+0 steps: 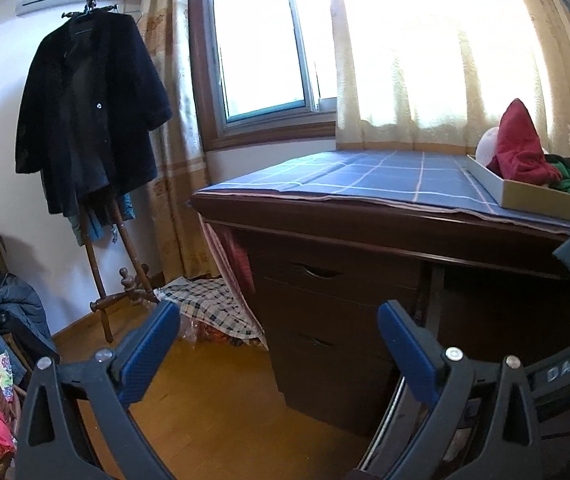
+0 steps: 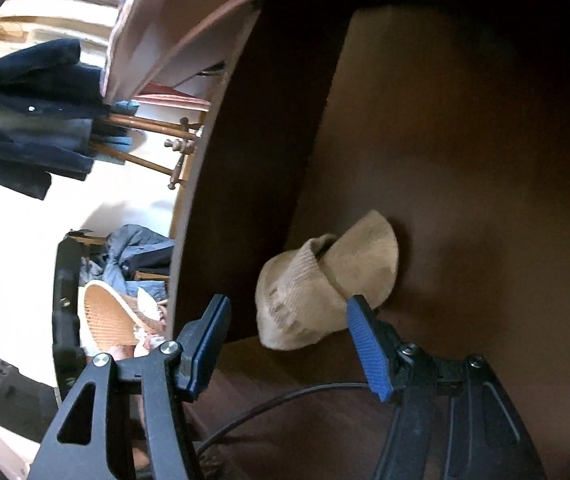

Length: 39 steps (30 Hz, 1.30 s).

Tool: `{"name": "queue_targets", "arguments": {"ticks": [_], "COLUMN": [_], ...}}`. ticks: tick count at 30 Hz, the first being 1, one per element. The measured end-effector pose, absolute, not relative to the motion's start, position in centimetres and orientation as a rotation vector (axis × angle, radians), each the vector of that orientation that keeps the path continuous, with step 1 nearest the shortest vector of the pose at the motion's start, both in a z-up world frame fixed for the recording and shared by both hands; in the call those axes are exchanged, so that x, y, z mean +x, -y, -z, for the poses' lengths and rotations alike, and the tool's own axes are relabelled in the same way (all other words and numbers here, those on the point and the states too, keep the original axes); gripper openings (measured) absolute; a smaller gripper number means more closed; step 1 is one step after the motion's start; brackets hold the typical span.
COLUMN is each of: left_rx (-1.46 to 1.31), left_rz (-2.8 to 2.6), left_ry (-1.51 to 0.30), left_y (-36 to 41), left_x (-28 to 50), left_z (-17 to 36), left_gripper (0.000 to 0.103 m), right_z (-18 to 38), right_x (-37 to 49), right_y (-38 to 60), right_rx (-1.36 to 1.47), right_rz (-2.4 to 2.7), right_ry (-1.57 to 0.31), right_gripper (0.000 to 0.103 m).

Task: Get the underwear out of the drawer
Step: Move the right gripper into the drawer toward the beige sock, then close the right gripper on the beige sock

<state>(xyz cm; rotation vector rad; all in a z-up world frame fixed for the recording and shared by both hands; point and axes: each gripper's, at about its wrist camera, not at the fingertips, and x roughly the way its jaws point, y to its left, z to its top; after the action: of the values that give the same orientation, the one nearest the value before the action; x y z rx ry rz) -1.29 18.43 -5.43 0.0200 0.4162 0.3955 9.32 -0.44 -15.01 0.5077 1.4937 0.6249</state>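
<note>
A beige bit of underwear [image 2: 325, 280] lies inside the dark wooden drawer [image 2: 465, 160]. The right gripper [image 2: 287, 344] is just in front of it, its jaws apart and holding nothing. The left gripper [image 1: 279, 346] is wide open too, near the brown desk [image 1: 365, 224].

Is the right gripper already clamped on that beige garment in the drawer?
No: the right gripper stands open, and the beige garment lies just beyond its fingertips, not pinched between them.
</note>
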Motion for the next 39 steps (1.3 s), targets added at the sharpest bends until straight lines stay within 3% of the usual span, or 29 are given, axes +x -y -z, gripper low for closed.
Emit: {"name": "queue_targets", "arguments": {"ticks": [39], "left_rx": [0.024], "left_rz": [-0.475], "left_ry": [-0.563], "left_y": [-20.0], "left_x": [0.2], "left_z": [7.1], "left_gripper": [0.101], "right_z": [14.3], "right_x": [10.1], "right_y": [-4.1], "right_rx": [0.129], "right_rz": [-0.521], "right_ry": [-1.523], "right_gripper": [0.063]}}
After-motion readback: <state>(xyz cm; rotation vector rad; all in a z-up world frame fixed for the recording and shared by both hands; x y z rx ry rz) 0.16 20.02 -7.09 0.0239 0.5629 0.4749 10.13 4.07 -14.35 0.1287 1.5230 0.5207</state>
